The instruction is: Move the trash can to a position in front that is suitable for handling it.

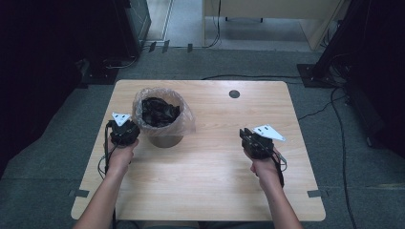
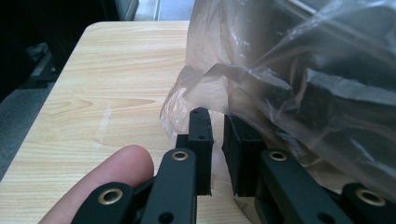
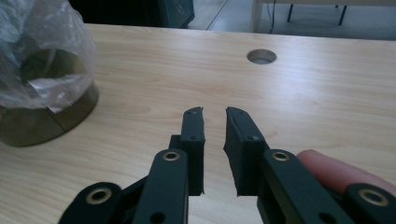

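A round brown bin [image 1: 166, 140] lined with a clear plastic bag [image 1: 185, 120] stands on the left half of the wooden table [image 1: 215, 186]; dark black material [image 1: 160, 112] fills the bag. My left gripper [image 1: 130, 126] sits at the bin's left side. In the left gripper view this gripper [image 2: 217, 128] has its jaws nearly together, with a fold of the bag's film [image 2: 205, 84] caught between the tips. My right gripper [image 1: 246, 134] hovers over the table's right half, well away from the bin. Seen from its own camera, the right gripper [image 3: 215, 116] has its jaws close together with nothing between them.
A round cable hole [image 1: 234, 94] lies near the table's far edge, also seen as the hole [image 3: 261, 56] ahead of the right gripper. Cables [image 1: 305, 114] run across the grey carpet around the table. Dark equipment stands at both sides of the room.
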